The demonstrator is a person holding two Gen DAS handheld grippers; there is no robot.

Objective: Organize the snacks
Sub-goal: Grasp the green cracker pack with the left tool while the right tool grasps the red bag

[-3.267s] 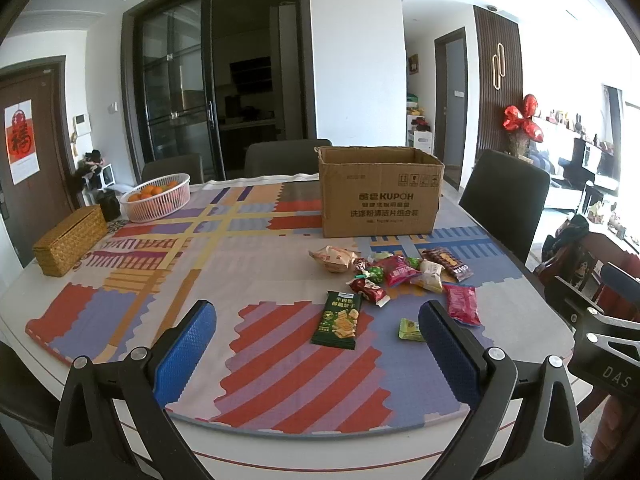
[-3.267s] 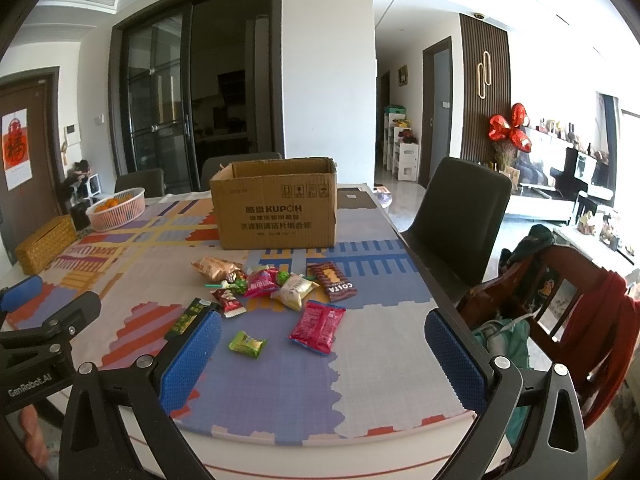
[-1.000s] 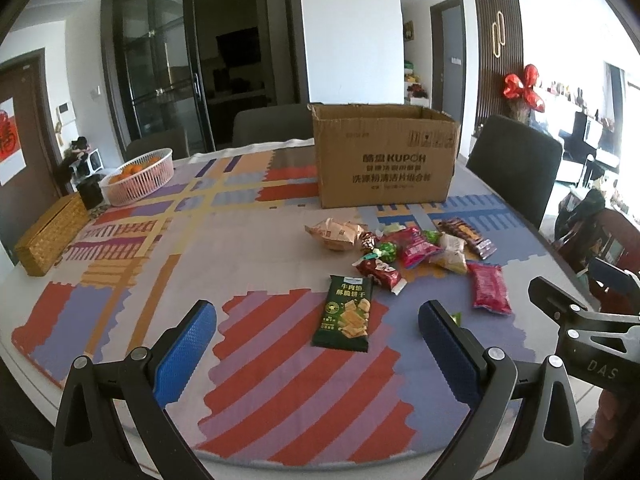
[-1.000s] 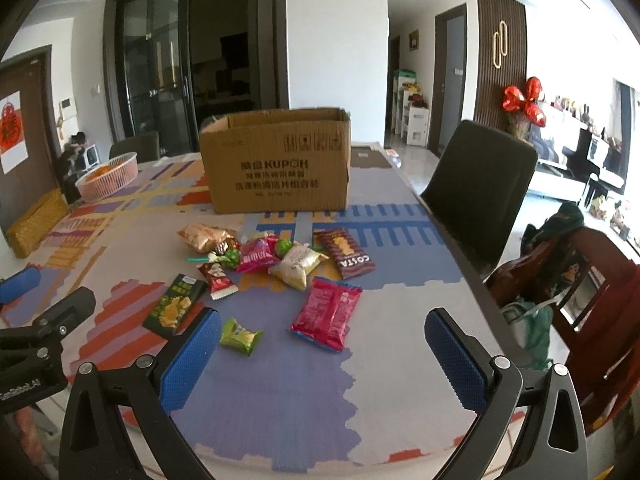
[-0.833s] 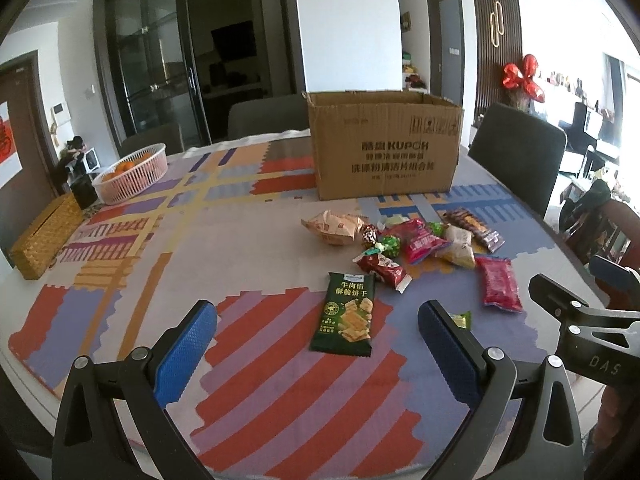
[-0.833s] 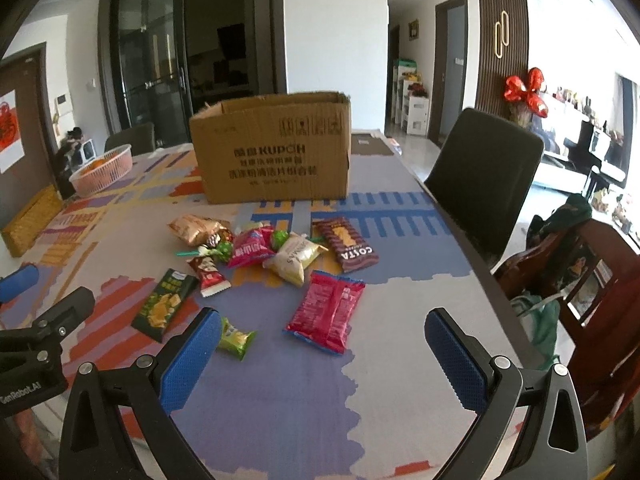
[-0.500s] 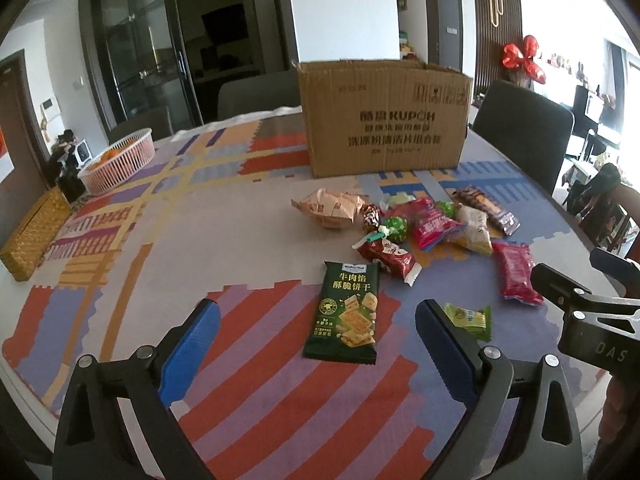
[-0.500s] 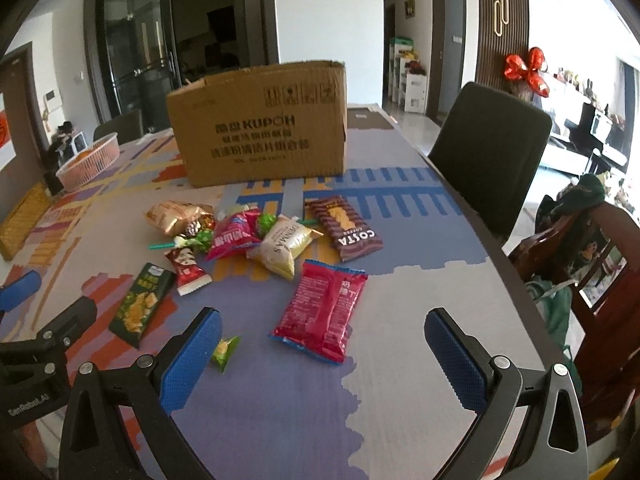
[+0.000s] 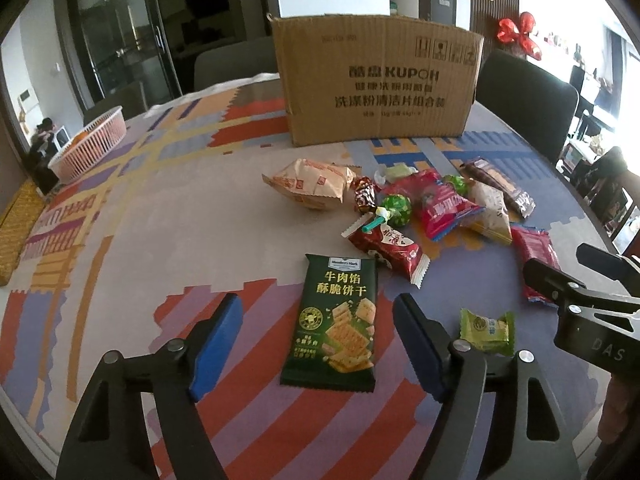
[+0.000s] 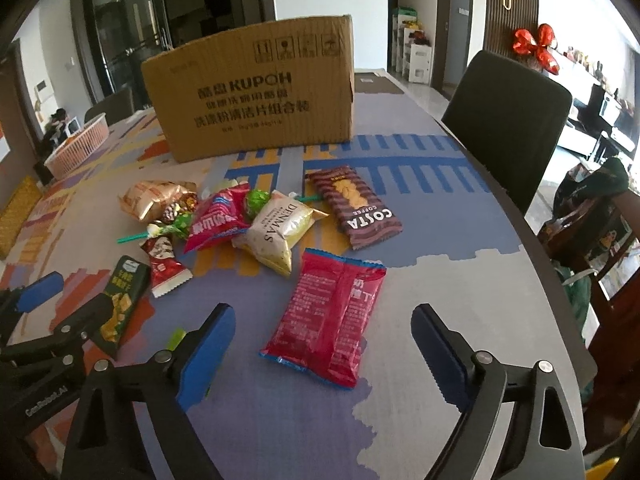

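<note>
Left wrist view: left gripper (image 9: pixel 318 334) is dropping closer over the green cracker packet (image 9: pixel 338 320), jaws narrowing from fully wide but not touching it yet; packet is lying flat between the blue pads, nothing grasped. Compared with a second ago the packet is sitting much nearer and larger, so a first pick looks about to start. Small green candy (image 9: pixel 486 330) is just right of the right pad. Snack pile (image 9: pixel 420 208) is ahead, cardboard box (image 9: pixel 376 80) beyond it, likely the place snacks are going. Red packet (image 9: pixel 534 246) is partly covered by the other gripper's body at the right edge.

Right wrist view: right gripper (image 10: pixel 322 348) is also coming lower with jaws closing in a little, not yet pressing anything; the red packet (image 10: pixel 332 320) is lying between its pads, untouched. Coffee wafer packet (image 10: pixel 354 208) is ahead. Small green candy is almost fully hidden behind the left pad. Box inside is not visible in either view, so contents cannot be told.
</note>
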